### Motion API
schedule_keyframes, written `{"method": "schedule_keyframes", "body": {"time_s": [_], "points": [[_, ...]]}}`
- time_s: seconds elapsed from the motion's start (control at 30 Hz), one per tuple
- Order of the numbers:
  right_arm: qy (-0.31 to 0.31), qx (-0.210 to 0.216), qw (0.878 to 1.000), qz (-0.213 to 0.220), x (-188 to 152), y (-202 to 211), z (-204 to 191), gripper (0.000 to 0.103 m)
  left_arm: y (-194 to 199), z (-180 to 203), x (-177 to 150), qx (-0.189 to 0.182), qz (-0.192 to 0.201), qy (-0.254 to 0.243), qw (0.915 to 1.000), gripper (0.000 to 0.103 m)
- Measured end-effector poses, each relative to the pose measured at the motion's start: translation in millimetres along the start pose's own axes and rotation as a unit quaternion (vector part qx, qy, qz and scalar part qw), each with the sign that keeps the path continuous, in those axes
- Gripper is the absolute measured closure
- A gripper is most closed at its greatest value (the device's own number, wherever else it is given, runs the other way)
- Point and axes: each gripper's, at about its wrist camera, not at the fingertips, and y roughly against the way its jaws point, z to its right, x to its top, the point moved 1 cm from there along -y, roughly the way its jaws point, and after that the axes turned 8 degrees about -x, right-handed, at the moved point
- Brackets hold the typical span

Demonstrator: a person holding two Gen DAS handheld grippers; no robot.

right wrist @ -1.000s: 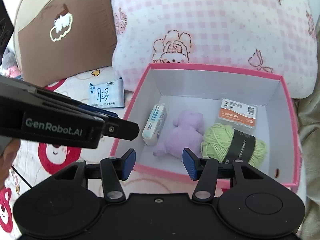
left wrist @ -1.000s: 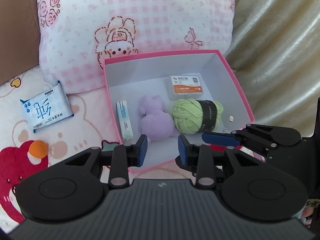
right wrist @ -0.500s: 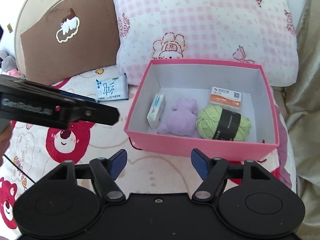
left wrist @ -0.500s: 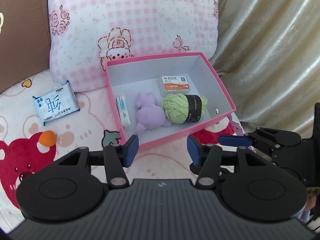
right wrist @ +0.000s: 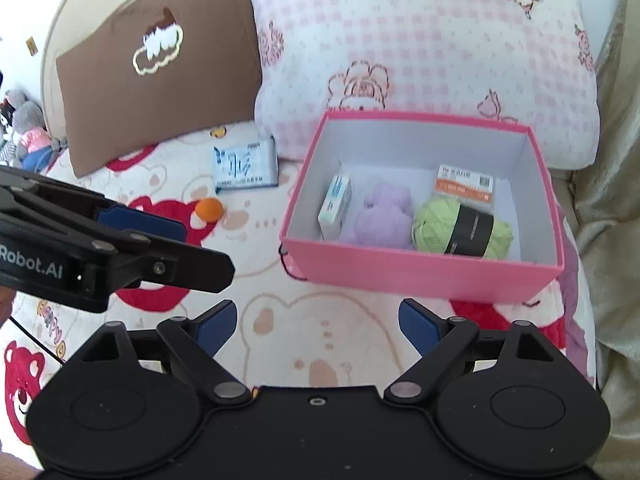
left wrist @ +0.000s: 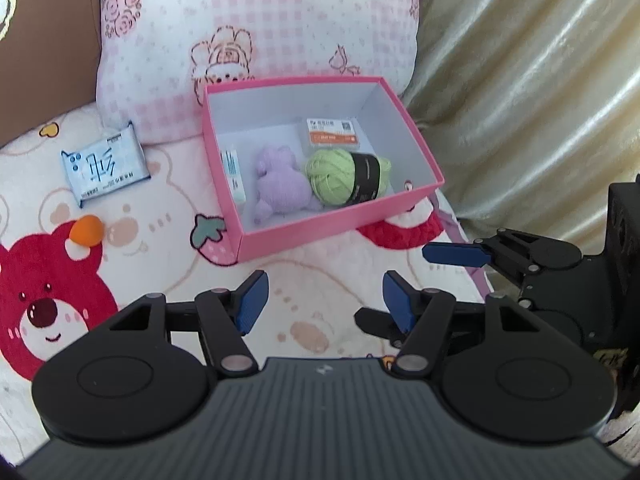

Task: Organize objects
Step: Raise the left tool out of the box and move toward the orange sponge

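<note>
Both the left gripper (left wrist: 323, 300) and right gripper (right wrist: 318, 326) have just been opening, nothing between their jaws, below the pink box (left wrist: 340, 226) at frame centre — next, seemingly, the tissue pack (left wrist: 105, 165) and orange ball (left wrist: 87, 231) at left, still unboxed.

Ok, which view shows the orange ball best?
The left wrist view: the orange ball lies in the open on the bear-print blanket. The right wrist view shows it whole too, but smaller, just beyond the left gripper.
</note>
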Motion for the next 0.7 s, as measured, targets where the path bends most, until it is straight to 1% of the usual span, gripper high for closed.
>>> {"method": "schedule_keyframes", "body": {"time_s": [0.13, 0.23, 0.3, 0.4, 0.43, 0.5, 0.57, 0.63, 0.7], "points": [[0.006, 0.009, 1.000, -0.004, -5, 0, -10, 0.012, 5, -7, -9, 0.005, 0.001, 0.012, 0.9999, 0.041], [0.017, 0.008, 1.000, 0.001, -6, 4, -19, 0.012, 10, -13, -14, 0.012, 0.003, 0.019, 0.9998, 0.039], [0.025, 0.010, 1.000, 0.002, -6, 7, -25, 0.012, 11, -17, -18, 0.022, 0.002, 0.025, 0.9994, 0.024], [0.033, 0.022, 0.999, -0.007, -2, 8, -35, 0.012, 10, -25, -22, 0.031, -0.004, 0.031, 0.9990, 0.023], [0.037, 0.024, 0.999, -0.007, -2, 9, -39, 0.012, 12, -28, -24, 0.032, -0.001, 0.036, 0.9989, 0.023], [0.046, 0.025, 0.999, -0.005, 0, 10, -46, 0.012, 15, -37, -29, 0.034, 0.005, 0.045, 0.9984, 0.018], [0.054, 0.031, 0.998, -0.005, 0, 9, -53, 0.012, 20, -47, -34, 0.038, 0.010, 0.051, 0.9979, 0.018], [0.065, 0.035, 0.997, -0.003, 1, 9, -60, 0.012, 24, -55, -39, 0.042, 0.013, 0.047, 0.9979, 0.018], [0.077, 0.037, 0.996, 0.000, 1, 8, -67, 0.012, 29, -65, -45, 0.054, 0.021, 0.048, 0.9971, 0.018]]}}
